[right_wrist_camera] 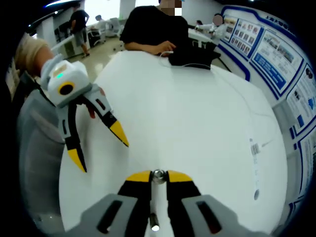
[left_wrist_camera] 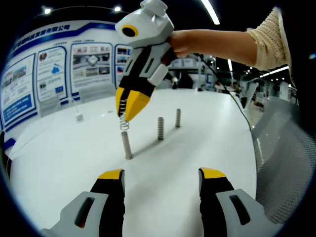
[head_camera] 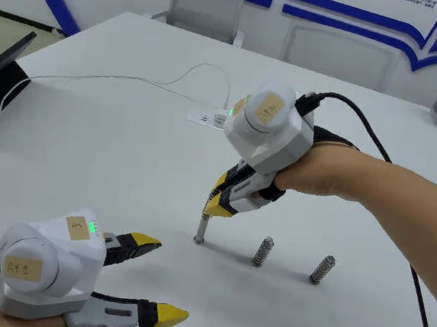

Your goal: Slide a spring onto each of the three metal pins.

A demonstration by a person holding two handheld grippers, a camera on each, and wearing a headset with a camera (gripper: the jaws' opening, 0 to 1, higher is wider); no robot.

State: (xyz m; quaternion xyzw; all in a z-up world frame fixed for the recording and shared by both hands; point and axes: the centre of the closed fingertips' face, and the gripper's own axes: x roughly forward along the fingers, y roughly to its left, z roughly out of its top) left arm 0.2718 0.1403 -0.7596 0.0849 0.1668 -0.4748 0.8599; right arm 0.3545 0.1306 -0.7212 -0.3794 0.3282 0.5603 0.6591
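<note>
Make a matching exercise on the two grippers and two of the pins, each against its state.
1 left gripper
2 right gripper
3 pin under right gripper
4 middle pin

A bare
B shut on a spring
C spring already on
D open, empty

Pairs: 1-D, 2-B, 3-A, 4-C

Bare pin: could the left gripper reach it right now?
Probably, from the side only: the right gripper, shut on a spring, hangs over the bare pin, but free table lies between it and the open left gripper.
</note>
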